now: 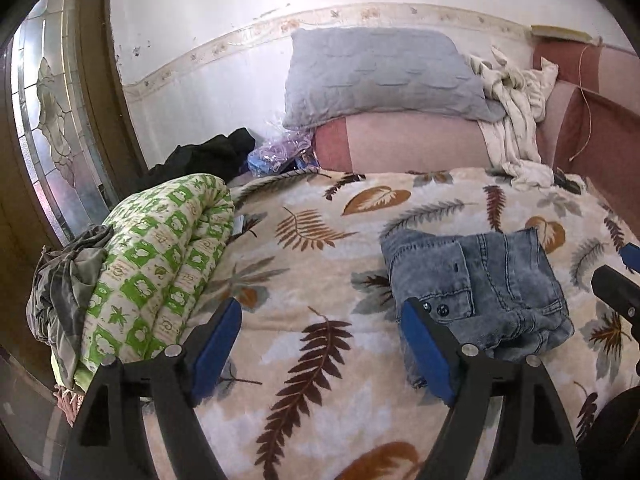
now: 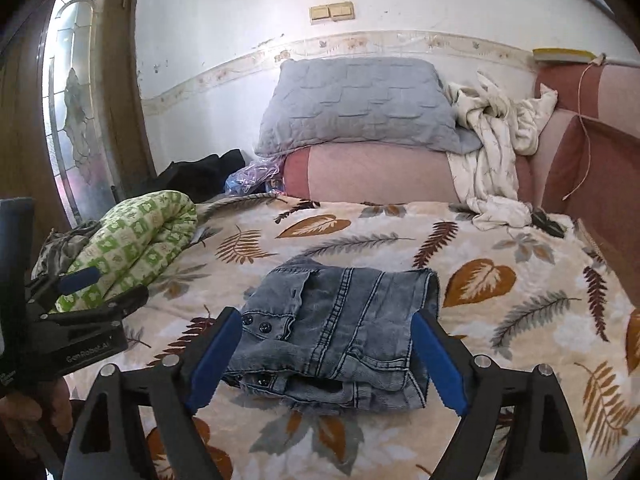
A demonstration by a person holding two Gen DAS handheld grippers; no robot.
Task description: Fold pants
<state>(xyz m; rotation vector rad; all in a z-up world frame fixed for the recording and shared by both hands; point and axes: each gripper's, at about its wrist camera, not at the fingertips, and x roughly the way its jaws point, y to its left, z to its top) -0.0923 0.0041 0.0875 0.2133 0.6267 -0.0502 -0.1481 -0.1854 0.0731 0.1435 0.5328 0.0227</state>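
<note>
Both wrist views are bright and evenly lit by soft daylight that seems to come from the glazed door [image 1: 52, 120] on the left, whose panes glare almost white. Shadows are faint, only a thin dark rim under the folded jeans [image 2: 340, 332] and between the black gripper arms at the bottom. The fisheye lens bends the wall border [image 1: 360, 16] into an arc and leaves black corners, and detail stays sharp at the centre but softens toward the edges.
</note>
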